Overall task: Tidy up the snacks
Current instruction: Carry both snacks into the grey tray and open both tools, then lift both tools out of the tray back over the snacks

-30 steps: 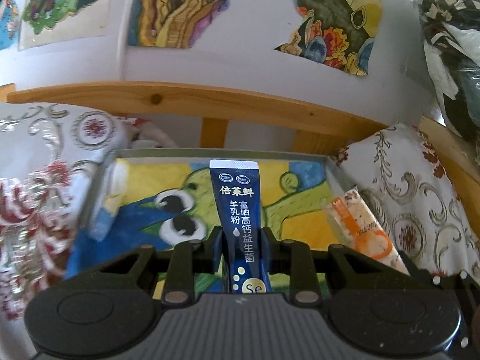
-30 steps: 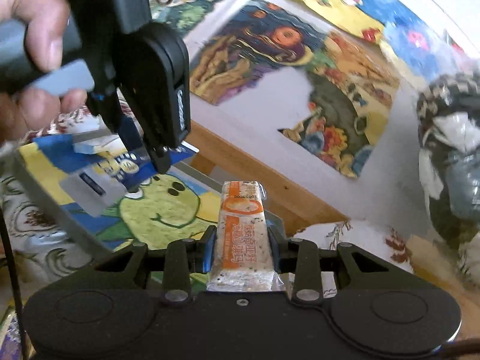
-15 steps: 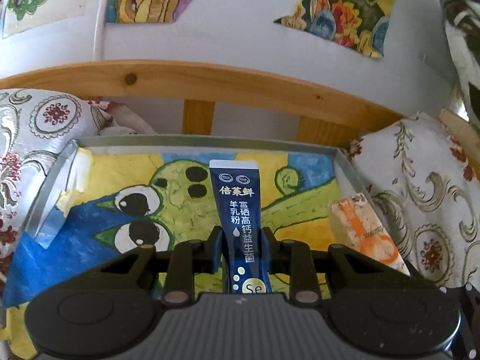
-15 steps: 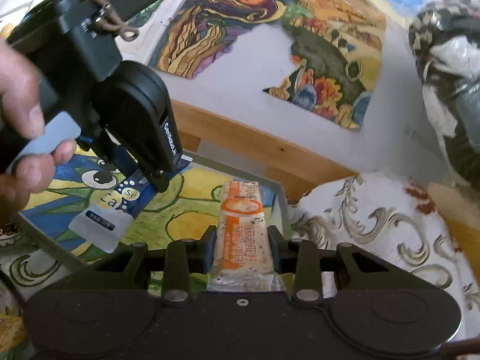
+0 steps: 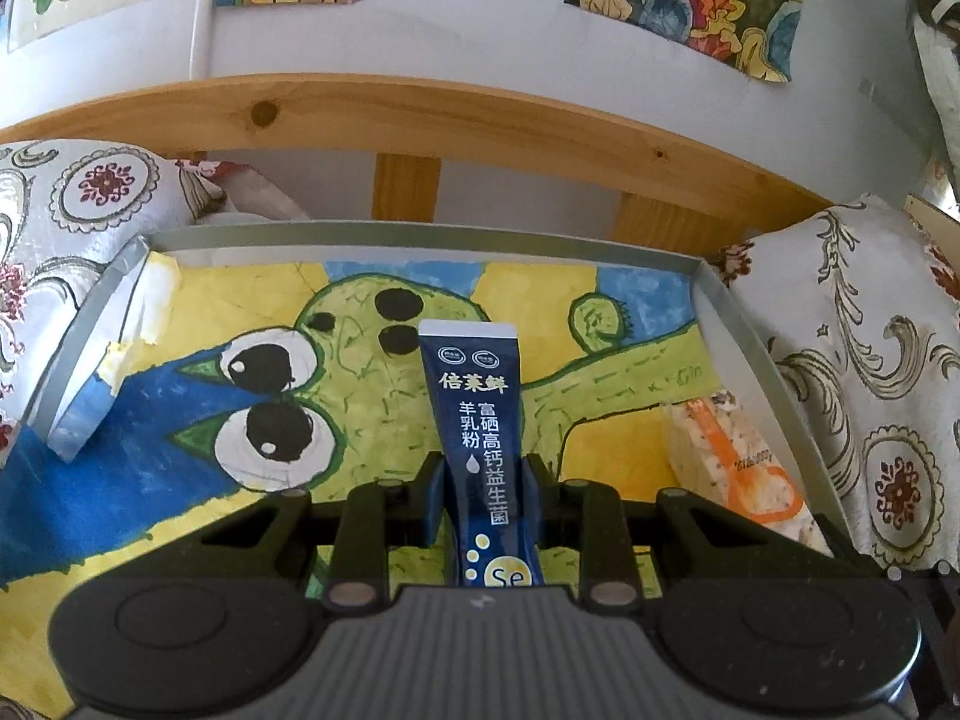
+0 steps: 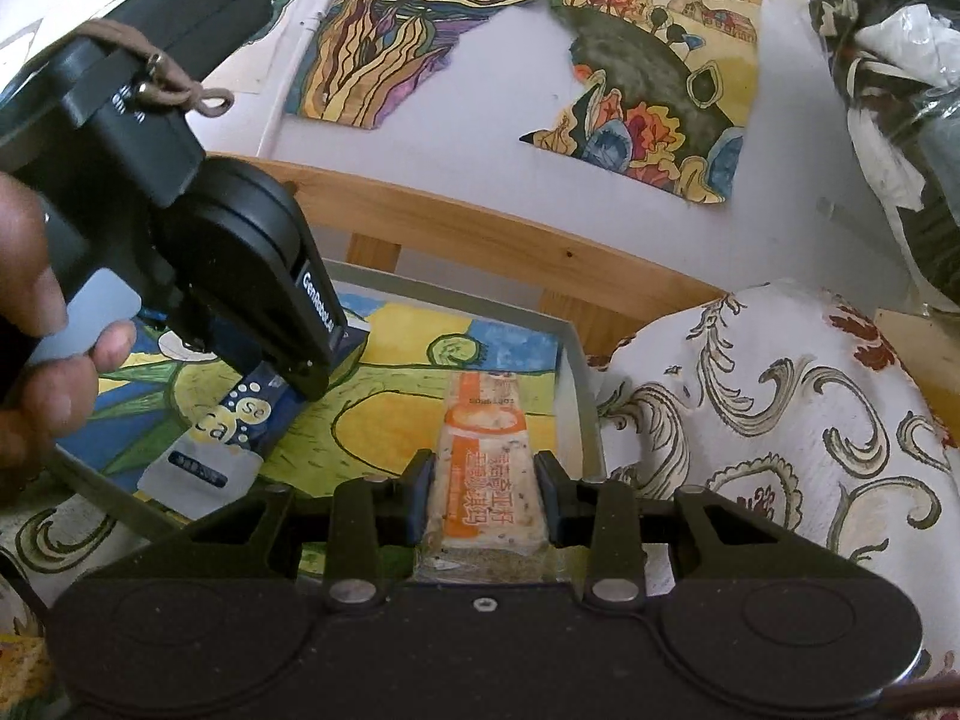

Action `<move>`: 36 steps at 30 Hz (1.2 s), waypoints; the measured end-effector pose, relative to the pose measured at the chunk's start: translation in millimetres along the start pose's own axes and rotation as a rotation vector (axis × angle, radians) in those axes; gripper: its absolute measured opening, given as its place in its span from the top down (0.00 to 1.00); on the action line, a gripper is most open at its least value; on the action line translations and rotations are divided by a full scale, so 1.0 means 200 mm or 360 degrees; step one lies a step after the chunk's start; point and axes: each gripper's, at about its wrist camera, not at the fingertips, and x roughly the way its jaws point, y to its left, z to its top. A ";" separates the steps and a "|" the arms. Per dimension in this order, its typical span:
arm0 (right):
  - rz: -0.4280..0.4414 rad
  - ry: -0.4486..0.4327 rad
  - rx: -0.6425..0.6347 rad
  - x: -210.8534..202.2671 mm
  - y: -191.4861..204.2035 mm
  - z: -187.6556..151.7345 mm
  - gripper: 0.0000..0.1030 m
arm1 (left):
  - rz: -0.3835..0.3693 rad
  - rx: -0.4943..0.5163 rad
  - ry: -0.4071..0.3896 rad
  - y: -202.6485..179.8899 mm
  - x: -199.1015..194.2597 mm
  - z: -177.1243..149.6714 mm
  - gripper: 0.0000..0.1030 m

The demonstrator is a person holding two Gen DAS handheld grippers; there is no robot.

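Note:
A dark blue sachet (image 5: 480, 420) with white lettering stands upright in my left gripper (image 5: 483, 474), which is shut on it just above the middle of the grey tray (image 5: 420, 237). From the right wrist view the same sachet (image 6: 240, 426) hangs low over the tray's painted frog sheet. My right gripper (image 6: 483, 480) is shut on an orange-and-white snack bar (image 6: 486, 456). The bar points toward the far right corner, along the tray's right wall (image 6: 579, 396). In the left wrist view this bar (image 5: 732, 468) lies low at the tray's right side.
The tray sits on a patterned cloth (image 5: 870, 360) in front of a wooden rail (image 5: 420, 108) and a white wall with paintings. A person's hand (image 6: 36, 360) holds the left gripper's black housing (image 6: 240, 252). Bundled bags (image 6: 900, 90) hang at the far right.
Both grippers have moved forward and down over the tray. The snack bar has dropped from above the tray to low beside its right wall. Both stay shut on their snacks.

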 end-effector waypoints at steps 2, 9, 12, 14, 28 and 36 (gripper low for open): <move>0.0000 0.0004 0.0000 0.00 0.00 0.00 0.62 | 0.0007 -0.0003 0.0002 0.00 0.00 -0.01 0.71; 0.0007 0.0010 0.0008 0.00 -0.01 0.01 0.57 | 0.0013 0.0004 -0.0005 -0.02 -0.01 -0.02 0.63; 0.0000 -0.0006 -0.0011 -0.01 0.00 0.01 0.50 | 0.0010 -0.0004 -0.0015 -0.01 -0.03 -0.02 0.53; -0.0002 -0.0024 -0.0016 -0.03 0.00 0.02 0.44 | 0.0010 -0.0011 -0.0037 0.00 -0.05 -0.02 0.44; -0.0072 -0.0173 0.0054 -0.22 -0.08 0.15 0.02 | 0.0061 -0.0050 -0.0246 0.11 -0.35 -0.03 0.04; -0.0075 -0.0209 0.0095 -0.38 -0.09 0.22 0.01 | 0.0081 -0.0095 -0.0362 0.19 -0.56 -0.05 0.01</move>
